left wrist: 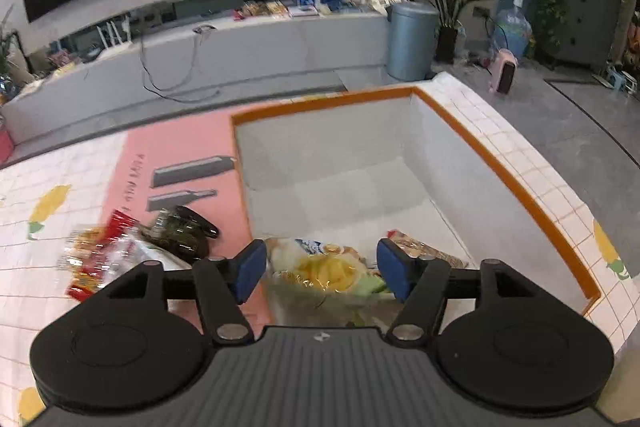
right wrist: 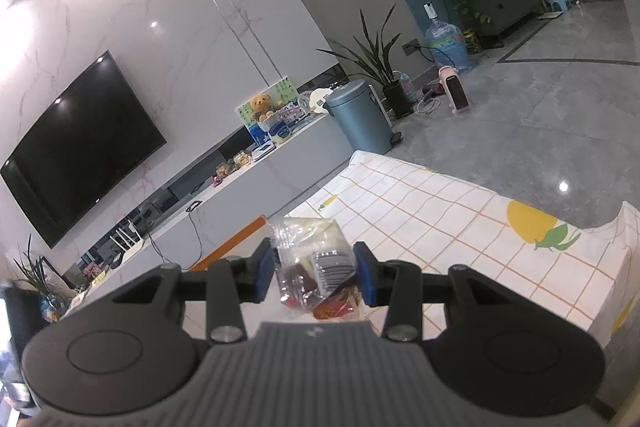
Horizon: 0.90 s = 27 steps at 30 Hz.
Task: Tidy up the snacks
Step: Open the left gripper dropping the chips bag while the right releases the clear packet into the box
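My left gripper (left wrist: 322, 269) is open above the near end of a grey storage box (left wrist: 448, 163) with an orange rim. A yellow snack bag (left wrist: 324, 271) lies in the box between its blue pads, and a brown packet (left wrist: 424, 247) lies beside it. A red-and-clear snack packet (left wrist: 100, 255) and a dark packet (left wrist: 180, 235) lie on the table left of the box. My right gripper (right wrist: 316, 273) is shut on a clear snack packet (right wrist: 316, 263) with red and dark contents, held above the table.
The table (right wrist: 440, 211) has a white checked cloth with fruit prints and a pink sheet (left wrist: 180, 163) under the box. Beyond it are a TV console (left wrist: 240, 47), a blue-grey bin (left wrist: 410, 39) and floor plants. The box's orange rim (right wrist: 240, 239) shows left of my right gripper.
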Tool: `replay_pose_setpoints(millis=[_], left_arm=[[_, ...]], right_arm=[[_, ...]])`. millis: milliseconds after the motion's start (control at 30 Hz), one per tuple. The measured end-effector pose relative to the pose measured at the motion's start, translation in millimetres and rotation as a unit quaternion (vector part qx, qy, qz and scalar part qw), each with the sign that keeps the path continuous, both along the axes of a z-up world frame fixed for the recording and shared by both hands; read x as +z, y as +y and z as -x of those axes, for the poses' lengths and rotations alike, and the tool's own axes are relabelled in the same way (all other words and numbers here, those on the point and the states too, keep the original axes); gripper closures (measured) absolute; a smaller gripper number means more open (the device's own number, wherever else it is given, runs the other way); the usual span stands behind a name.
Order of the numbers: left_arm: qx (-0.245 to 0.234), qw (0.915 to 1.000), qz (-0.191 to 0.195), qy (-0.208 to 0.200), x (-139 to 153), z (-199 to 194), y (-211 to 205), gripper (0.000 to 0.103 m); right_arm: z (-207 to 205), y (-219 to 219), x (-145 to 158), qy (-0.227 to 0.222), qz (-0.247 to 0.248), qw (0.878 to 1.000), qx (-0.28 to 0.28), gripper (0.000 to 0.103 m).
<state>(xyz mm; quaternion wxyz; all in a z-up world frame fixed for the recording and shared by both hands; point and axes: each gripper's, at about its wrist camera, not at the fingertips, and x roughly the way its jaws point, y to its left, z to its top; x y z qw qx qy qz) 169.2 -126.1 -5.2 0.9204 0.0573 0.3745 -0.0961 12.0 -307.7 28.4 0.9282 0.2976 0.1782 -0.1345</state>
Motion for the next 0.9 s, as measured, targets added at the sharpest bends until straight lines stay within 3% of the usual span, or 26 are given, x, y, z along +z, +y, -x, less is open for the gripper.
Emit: replay_pose_setpoints(millis=[133, 267, 400, 467, 600, 700, 900], left_arm=[[0.01, 0.9995, -0.008, -0.029, 15, 16, 10, 0.024], [0.011, 0.9995, 0.016, -0.023, 22, 25, 29, 0.023], [0.018, 0.9985, 0.052, -0.005, 15, 28, 49, 0.023], [0.019, 0.9974, 0.069, 0.004, 9, 29, 60, 0.023], [0.033, 0.993, 0.113, -0.001, 0, 33, 84, 0.023], [0.04, 0.9879, 0.149, 0.009, -6, 30, 102, 0.023], [0.046, 0.9835, 0.174, 0.02, -17, 26, 128, 0.023]], right_arm=[[-4, 5, -2, 0.013, 0.017, 1.0, 0.018, 0.062], [-14, 9, -9, 0.027, 0.013, 0.998, 0.058, 0.062], [-27, 10, -21, 0.017, -0.061, 0.992, 0.111, 0.062], [-34, 17, -24, 0.016, -0.075, 0.989, 0.129, 0.062], [-53, 41, -31, 0.046, -0.036, 0.988, 0.144, 0.062], [-71, 55, -47, 0.078, -0.039, 0.983, 0.162, 0.062], [-89, 77, -55, 0.103, -0.015, 0.98, 0.172, 0.061]])
